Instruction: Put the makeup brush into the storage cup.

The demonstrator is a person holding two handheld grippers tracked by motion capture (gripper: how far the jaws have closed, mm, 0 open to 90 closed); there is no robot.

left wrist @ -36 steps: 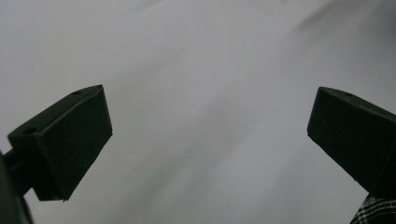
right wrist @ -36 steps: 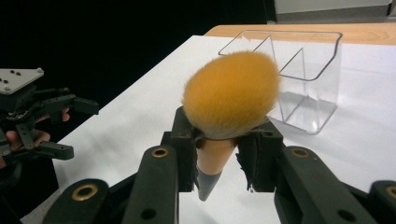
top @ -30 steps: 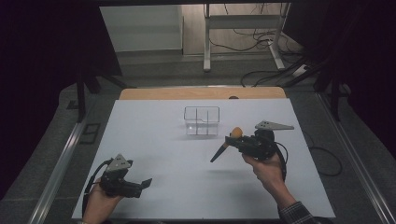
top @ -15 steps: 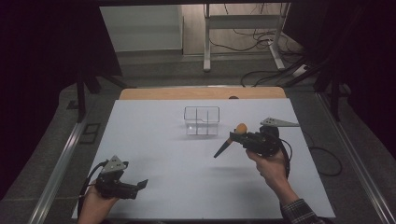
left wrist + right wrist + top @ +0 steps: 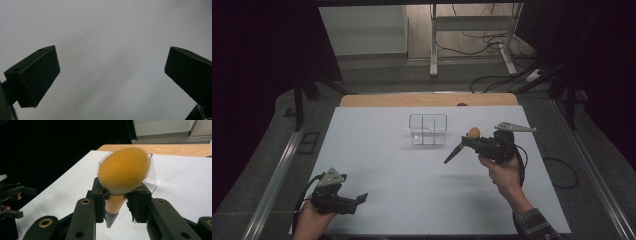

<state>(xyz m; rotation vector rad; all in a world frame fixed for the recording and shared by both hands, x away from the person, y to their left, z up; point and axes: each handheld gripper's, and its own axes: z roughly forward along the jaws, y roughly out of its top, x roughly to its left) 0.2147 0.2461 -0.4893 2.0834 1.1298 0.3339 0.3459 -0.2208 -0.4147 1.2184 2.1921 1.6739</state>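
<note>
Right of the clear box (image 5: 428,129), right claw (image 5: 117,202) clamps makeup brush (image 5: 123,171) at ferrule: light, bristles soft, handle slick, so hold there. Left claw (image 5: 360,199) wide, empty, near-left on counter (image 5: 377,150).

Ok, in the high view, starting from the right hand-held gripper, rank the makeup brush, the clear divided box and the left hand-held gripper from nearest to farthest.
1. Makeup brush: clamped in the right hand-held gripper, orange bristles up, handle slanting down-left.
2. Clear divided box: on the white table, just left of it, slightly farther back.
3. Left hand-held gripper: far off at the near left corner.
</note>
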